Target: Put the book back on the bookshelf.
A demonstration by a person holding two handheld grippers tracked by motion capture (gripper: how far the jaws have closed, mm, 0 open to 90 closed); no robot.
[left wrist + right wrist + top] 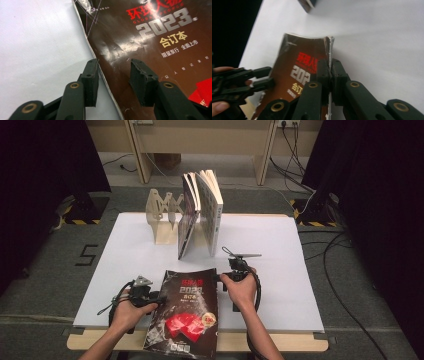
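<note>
High view: magazine (185,312) lengthwise toward the person, title end away.

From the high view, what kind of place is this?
Probably a lab or studio data-collection bay, not a home or library: a white tabletop stands on grey carpet, black curtains close both sides, and cables trail over hazard-striped stand bases.

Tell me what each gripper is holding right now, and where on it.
The right gripper is clamped on the dark magazine's right edge. The left gripper straddles its left edge with jaws open, gripping nothing.
</note>
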